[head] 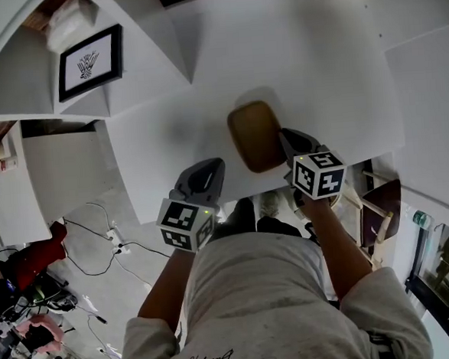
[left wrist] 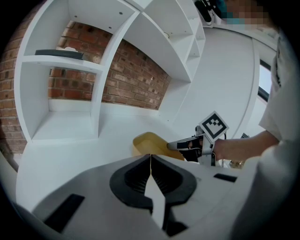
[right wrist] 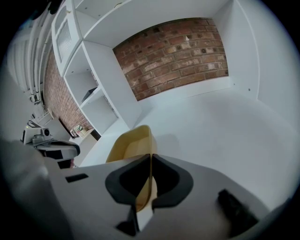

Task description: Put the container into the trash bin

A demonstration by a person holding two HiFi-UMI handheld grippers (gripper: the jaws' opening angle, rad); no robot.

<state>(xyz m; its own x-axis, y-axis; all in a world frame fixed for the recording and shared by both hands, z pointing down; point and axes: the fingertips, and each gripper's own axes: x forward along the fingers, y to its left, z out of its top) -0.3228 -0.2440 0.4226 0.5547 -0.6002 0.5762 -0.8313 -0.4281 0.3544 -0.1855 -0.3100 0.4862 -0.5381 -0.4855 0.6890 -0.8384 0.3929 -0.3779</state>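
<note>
Grey shirt fabric and two bare forearms lie nearest in the head view, each arm reaching forward to a tool. The left tool hangs at the worktop's front edge with its jaws pressed together and nothing between them; its own view shows only a thin seam there. It sits to the left of the container, apart from it. The right tool is clamped on the right rim of the tan container, the thin wall pinched between the dark pads in the right gripper view. The container seems to rest on the white worktop near its front edge, though contact underneath is hard to confirm. Beyond stand white shelves backed by a red brick wall.
</note>
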